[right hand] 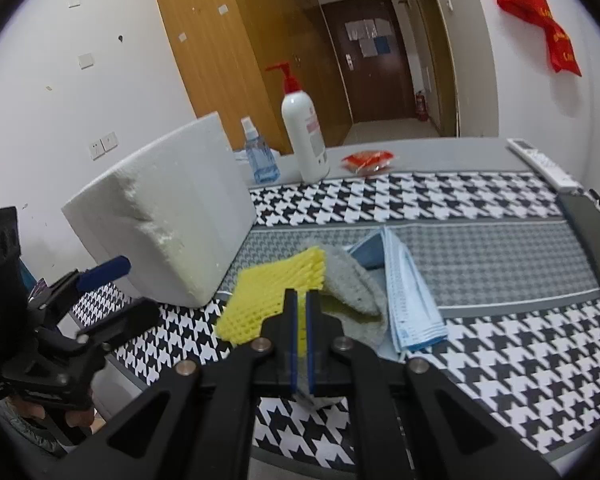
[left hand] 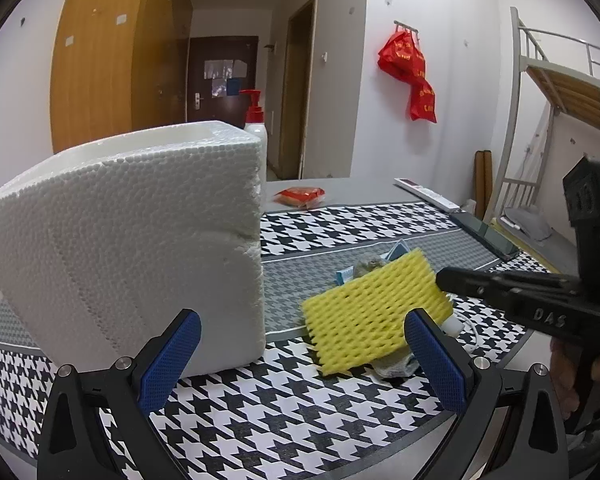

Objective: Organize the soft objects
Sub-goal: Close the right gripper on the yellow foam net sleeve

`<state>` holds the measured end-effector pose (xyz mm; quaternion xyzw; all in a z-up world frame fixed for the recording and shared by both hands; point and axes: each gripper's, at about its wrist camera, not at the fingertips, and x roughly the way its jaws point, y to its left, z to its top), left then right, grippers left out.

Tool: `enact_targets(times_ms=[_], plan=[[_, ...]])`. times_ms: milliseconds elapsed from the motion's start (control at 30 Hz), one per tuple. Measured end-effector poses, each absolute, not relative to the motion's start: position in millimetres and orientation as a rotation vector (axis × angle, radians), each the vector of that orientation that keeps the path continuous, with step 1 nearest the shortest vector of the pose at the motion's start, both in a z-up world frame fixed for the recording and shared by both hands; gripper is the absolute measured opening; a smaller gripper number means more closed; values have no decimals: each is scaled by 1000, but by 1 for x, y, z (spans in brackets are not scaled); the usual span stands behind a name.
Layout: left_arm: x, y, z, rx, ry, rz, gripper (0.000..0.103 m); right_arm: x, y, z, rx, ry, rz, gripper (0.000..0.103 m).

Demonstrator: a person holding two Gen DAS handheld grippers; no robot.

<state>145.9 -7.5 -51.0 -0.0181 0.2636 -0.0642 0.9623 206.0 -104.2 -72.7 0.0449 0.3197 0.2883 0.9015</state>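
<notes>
A yellow foam net point(left hand: 374, 312) point(right hand: 274, 300) hangs above the houndstooth cloth point(left hand: 284, 404), pinched at its edge by my right gripper point(right hand: 301, 298), which is shut on it. That gripper shows in the left wrist view point(left hand: 446, 278) reaching in from the right. A grey knitted cloth point(right hand: 354, 288) point(left hand: 366, 264) and a light blue folded cloth point(right hand: 410, 300) lie under and behind the net. A white styrofoam box point(left hand: 136, 236) point(right hand: 168, 220) stands to the left. My left gripper point(left hand: 302, 356) is open and empty, low in front of the box and net.
A white pump bottle with red top point(right hand: 304, 136) point(left hand: 256, 120), a blue spray bottle point(right hand: 260, 156) and a red packet point(right hand: 366, 160) point(left hand: 300, 196) stand at the table's far edge. A remote control point(right hand: 540, 162) and a dark flat item point(left hand: 484, 236) lie at the right.
</notes>
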Motion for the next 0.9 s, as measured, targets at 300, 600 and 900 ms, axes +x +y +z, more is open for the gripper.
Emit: enact_targets(times_ms=[300,600,900], plan=[[142,-16,-48,-32,533,-149,102,191,-122,-60,91,634,577,5],[138,-5,-46,-42,531,-115,102,186,-98,-67,9,634,645,13],[134,18,-51,-71,533,-67,102,192,-68,-78,-64,668,697,48]])
